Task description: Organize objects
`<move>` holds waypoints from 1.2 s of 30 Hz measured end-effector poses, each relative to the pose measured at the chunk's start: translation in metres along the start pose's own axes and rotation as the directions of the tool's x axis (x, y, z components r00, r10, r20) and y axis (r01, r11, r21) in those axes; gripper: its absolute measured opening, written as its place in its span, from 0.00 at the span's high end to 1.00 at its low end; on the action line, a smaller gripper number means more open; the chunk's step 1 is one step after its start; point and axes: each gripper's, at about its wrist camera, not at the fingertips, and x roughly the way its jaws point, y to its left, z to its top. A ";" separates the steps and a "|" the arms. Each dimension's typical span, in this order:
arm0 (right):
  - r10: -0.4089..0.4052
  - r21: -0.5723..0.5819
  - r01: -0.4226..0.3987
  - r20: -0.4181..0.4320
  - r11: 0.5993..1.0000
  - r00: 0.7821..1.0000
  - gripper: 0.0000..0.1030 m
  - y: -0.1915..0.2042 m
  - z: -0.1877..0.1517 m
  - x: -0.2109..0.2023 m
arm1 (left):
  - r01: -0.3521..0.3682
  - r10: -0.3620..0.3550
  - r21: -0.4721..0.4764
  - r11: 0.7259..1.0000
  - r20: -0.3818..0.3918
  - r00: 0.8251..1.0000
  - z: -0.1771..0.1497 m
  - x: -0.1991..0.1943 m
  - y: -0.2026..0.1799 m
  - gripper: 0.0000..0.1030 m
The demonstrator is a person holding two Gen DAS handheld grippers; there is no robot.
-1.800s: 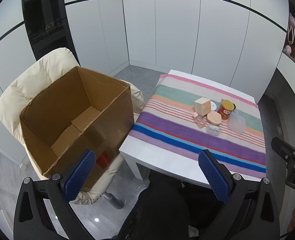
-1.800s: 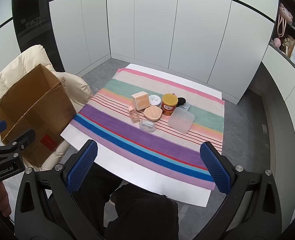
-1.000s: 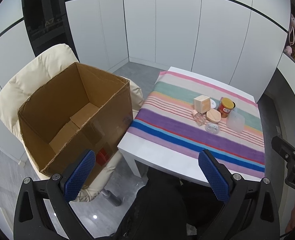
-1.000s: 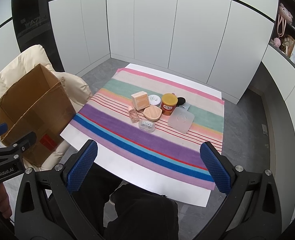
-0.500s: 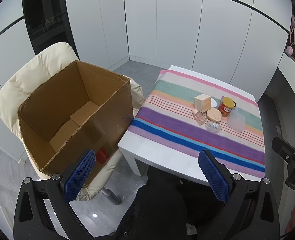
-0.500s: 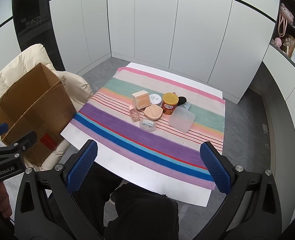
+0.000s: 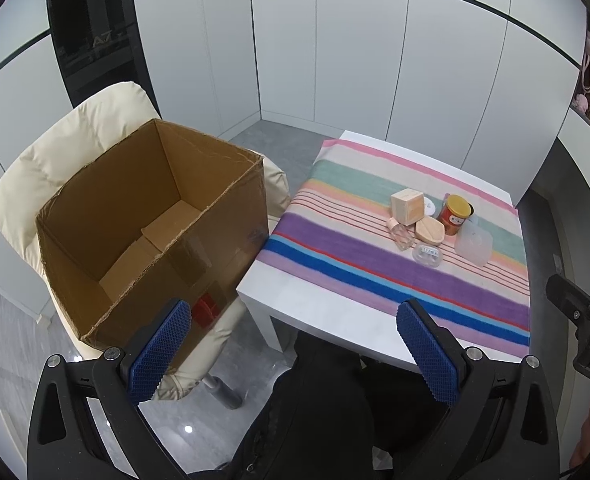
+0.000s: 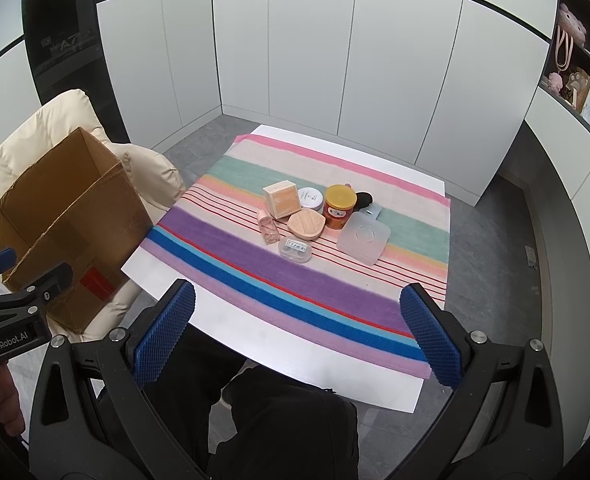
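Tongs [image 7: 295, 344] [image 8: 297, 326] both agape, cardboard box [image 7: 231, 216] holding nothing, lidded orange jar [image 8: 339, 201]

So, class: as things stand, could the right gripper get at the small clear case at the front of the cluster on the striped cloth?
Probably yes. The right gripper is open, and the clear case lies nearest it, with only bare striped cloth between.

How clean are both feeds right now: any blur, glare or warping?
Left wrist view: sharp, evenly lit; fisheye bows the cabinet lines, small glints on the floor below the cardboard box. Right wrist view: sharp too, soft shadows under the striped cloth items, black corners.
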 end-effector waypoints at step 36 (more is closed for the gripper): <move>0.000 0.014 0.000 -0.005 1.000 1.000 0.00 -0.005 -0.003 0.001 | 0.017 -0.017 -0.002 1.000 -0.015 1.000 0.004 0.004 -0.005 0.00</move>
